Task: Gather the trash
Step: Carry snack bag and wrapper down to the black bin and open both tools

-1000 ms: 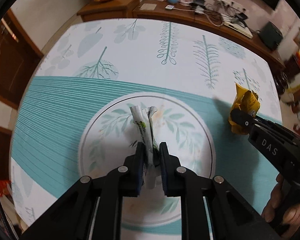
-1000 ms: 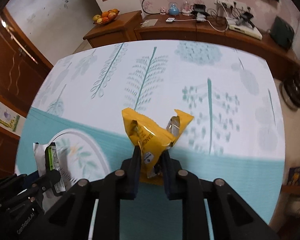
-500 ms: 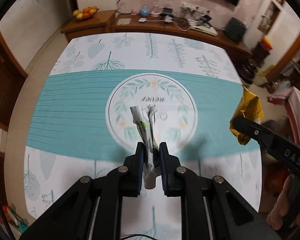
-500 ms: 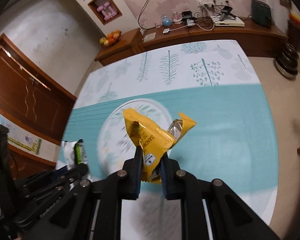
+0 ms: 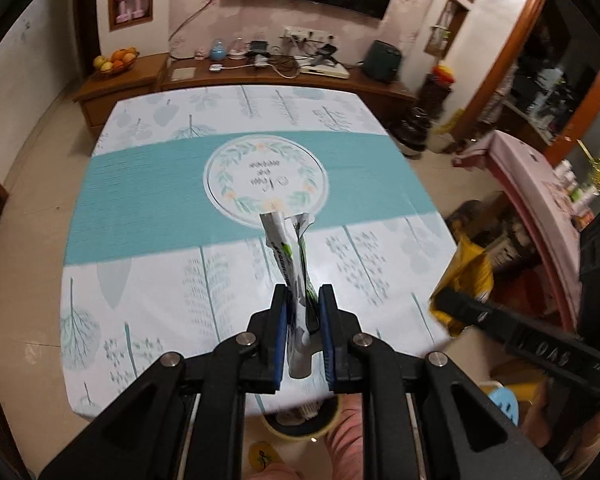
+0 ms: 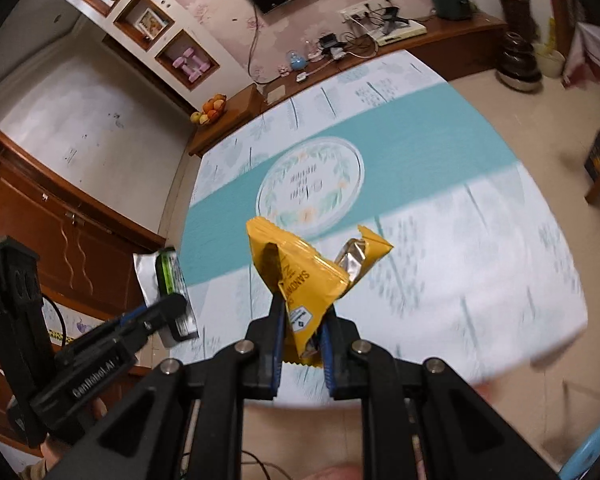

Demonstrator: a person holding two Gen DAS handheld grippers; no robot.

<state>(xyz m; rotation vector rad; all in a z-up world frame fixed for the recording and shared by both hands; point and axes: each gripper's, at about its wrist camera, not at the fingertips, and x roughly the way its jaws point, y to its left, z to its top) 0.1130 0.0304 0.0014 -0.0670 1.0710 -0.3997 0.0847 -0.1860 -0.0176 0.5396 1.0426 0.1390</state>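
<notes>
Cloth covers the counter (image 5: 148,288): white with pale leaf and fern prints, a teal band across the middle and a round wreath medallion (image 5: 266,180) at its centre. Nothing lies on it. Behind it a long wooden sideboard (image 5: 260,80) runs along a pink floral wall, carrying a fruit bowl (image 5: 115,62), a blue round ornament, chargers and tangled cables; a dark screen hangs above. The floor is beige tile.

The left tool (image 5: 303,312) is clamped on a white and green wrapper (image 5: 286,256), held upright above the near part of the cloth. The right tool (image 6: 303,320) is clamped on a yellow snack wrapper (image 6: 300,272), torn open with silver foil showing, also held in the air over the near edge.

The left view alone shows the right side of the room: a wooden doorframe, cluttered shelves and a pink-covered piece of furniture (image 5: 540,184), plus a yellow-rimmed round thing on the floor below the counter's edge. The right view alone shows wall niches (image 6: 140,20) with pink dumbbells and a framed picture, and carved brown cabinet doors (image 6: 60,232). Each view catches the other tool from the side with its wrapper.
</notes>
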